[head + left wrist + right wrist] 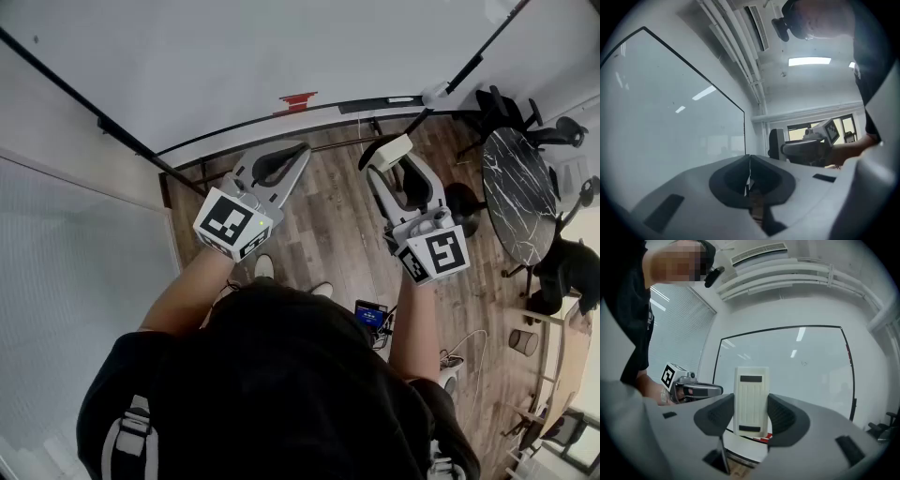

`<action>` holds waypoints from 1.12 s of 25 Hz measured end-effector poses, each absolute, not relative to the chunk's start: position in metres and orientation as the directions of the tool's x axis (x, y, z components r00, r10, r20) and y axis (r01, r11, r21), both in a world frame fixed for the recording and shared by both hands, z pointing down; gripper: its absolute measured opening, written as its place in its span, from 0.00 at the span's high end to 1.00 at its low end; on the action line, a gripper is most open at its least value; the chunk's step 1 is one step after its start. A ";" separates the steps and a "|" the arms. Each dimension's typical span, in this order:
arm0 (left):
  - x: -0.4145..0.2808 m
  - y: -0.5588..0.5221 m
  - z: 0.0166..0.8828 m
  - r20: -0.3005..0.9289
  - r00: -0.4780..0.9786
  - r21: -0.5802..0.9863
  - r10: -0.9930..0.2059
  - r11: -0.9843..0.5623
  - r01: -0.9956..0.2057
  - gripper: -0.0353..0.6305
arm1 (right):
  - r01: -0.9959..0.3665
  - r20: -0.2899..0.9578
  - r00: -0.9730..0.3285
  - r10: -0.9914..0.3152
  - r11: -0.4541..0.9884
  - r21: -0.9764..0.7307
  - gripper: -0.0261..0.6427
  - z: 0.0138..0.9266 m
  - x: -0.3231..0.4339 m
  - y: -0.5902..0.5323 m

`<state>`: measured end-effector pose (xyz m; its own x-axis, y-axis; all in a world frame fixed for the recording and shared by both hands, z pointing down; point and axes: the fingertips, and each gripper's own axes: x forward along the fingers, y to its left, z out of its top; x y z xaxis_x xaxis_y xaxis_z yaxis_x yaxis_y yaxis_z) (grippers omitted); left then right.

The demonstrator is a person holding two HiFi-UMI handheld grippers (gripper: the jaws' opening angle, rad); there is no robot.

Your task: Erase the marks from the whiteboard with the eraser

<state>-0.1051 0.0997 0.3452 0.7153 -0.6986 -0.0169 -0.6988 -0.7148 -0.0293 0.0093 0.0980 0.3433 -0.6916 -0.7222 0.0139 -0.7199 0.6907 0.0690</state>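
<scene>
A large whiteboard (pixel 234 66) with a black frame fills the wall ahead; in the right gripper view the whiteboard (pixel 787 366) shows only one faint small mark (pixel 804 363). My right gripper (pixel 751 413) is shut on a white ribbed eraser (pixel 751 399), held upright between the jaws and apart from the board. In the head view the eraser (pixel 391 151) sticks out of the right gripper (pixel 389 167). The left gripper (pixel 749 177) is shut with nothing in it, beside the whiteboard (pixel 670 117); from the head it shows as the left gripper (pixel 279 161).
A red object (pixel 298 99) lies on the board's tray. A round marble table (pixel 517 187) with black chairs (pixel 562 272) stands to the right on the wooden floor (pixel 328 234). A frosted glass partition (pixel 66 281) is at the left.
</scene>
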 end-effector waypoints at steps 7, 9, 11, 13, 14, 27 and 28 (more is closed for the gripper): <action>-0.120 0.097 0.364 -0.015 0.734 -0.013 -0.679 -0.734 -0.679 0.94 | -0.741 0.020 -0.671 -0.742 0.671 0.027 0.63 0.368 -0.006 0.090; -0.121 0.097 0.365 -0.010 0.738 -0.010 -0.675 -0.737 -0.675 0.94 | -0.740 0.028 -0.672 -0.740 0.672 0.021 0.63 0.371 -0.007 0.091; -0.121 0.099 0.365 -0.009 0.742 -0.009 -0.671 -0.742 -0.671 0.94 | -0.733 0.040 -0.679 -0.733 0.680 0.006 0.63 0.373 -0.008 0.094; -0.119 0.100 0.363 -0.011 0.744 -0.010 -0.668 -0.744 -0.668 0.94 | -0.724 0.046 -0.689 -0.723 0.690 -0.015 0.63 0.371 -0.008 0.097; -0.118 0.100 0.361 -0.013 0.745 -0.012 -0.667 -0.745 -0.667 0.94 | -0.721 0.048 -0.693 -0.719 0.693 -0.021 0.63 0.369 -0.008 0.097; -0.064 0.113 0.343 -0.014 0.720 -0.038 -0.694 -0.719 -0.694 0.94 | -0.688 0.070 -0.723 -0.688 0.725 0.020 0.63 0.355 0.027 0.108; -0.058 0.115 0.342 -0.013 0.714 -0.041 -0.700 -0.713 -0.700 0.94 | -0.682 0.070 -0.728 -0.682 0.731 0.024 0.63 0.353 0.032 0.109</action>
